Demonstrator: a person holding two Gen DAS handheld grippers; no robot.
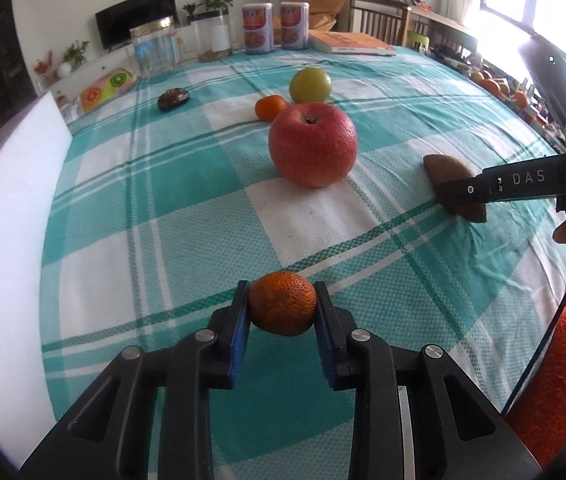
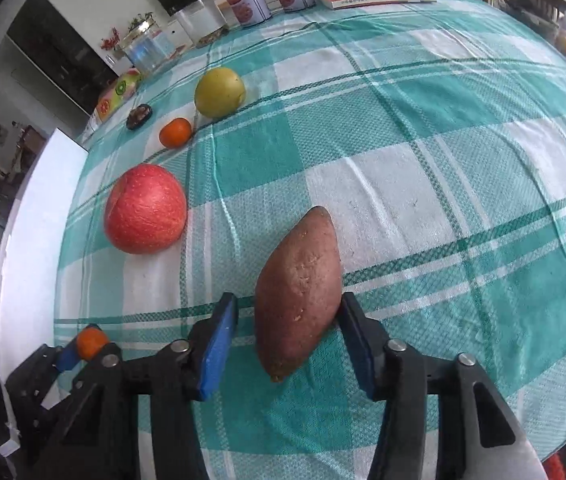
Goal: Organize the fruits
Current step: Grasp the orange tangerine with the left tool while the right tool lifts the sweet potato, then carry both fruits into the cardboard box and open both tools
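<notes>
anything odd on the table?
Yes: the right gripper straddles a sweet potato, a root vegetable among the fruits. Only one finger seems to touch it. Apple and the rest look undisturbed.

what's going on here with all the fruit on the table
A person is sorting produce with two handheld grippers. The left gripper is shut on a small orange. The right gripper straddles a sweet potato, not visibly clamped. A red apple, another small orange and a green fruit sit on the checked tablecloth.
</notes>
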